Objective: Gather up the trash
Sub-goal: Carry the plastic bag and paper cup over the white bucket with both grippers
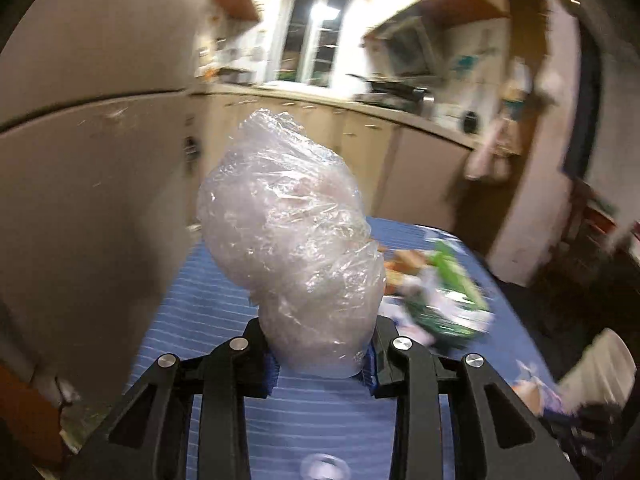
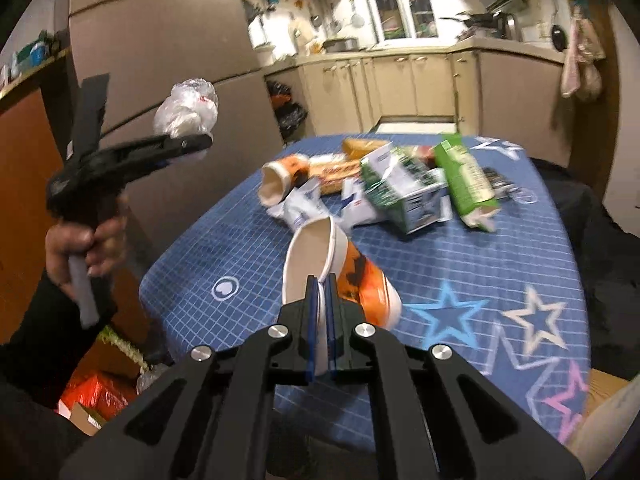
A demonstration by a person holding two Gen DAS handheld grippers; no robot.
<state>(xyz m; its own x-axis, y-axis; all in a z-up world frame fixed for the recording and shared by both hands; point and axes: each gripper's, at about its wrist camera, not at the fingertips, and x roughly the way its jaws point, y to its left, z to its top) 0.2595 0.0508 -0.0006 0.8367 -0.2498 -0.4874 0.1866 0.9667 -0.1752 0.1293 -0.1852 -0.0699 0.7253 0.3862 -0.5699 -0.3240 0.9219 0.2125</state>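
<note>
My left gripper (image 1: 320, 364) is shut on a crumpled clear plastic bag (image 1: 292, 232) and holds it up above the left edge of the blue table (image 1: 224, 300). The right wrist view shows that gripper (image 2: 192, 140) with the bag (image 2: 186, 108) raised at the left. My right gripper (image 2: 321, 292) is shut on the rim of an orange and white paper cup (image 2: 340, 276), held just above the table. More trash lies further back: a second orange cup (image 2: 280, 180), white wrappers (image 2: 308, 208), a green and white carton (image 2: 404, 192) and a green packet (image 2: 466, 180).
The blue star-patterned table (image 2: 480, 280) stands in a kitchen. A large grey fridge (image 2: 160, 40) is to the left. Cabinets and a counter (image 2: 420, 76) run along the back. Red and orange bags and a box (image 2: 96, 396) sit on the floor at the lower left.
</note>
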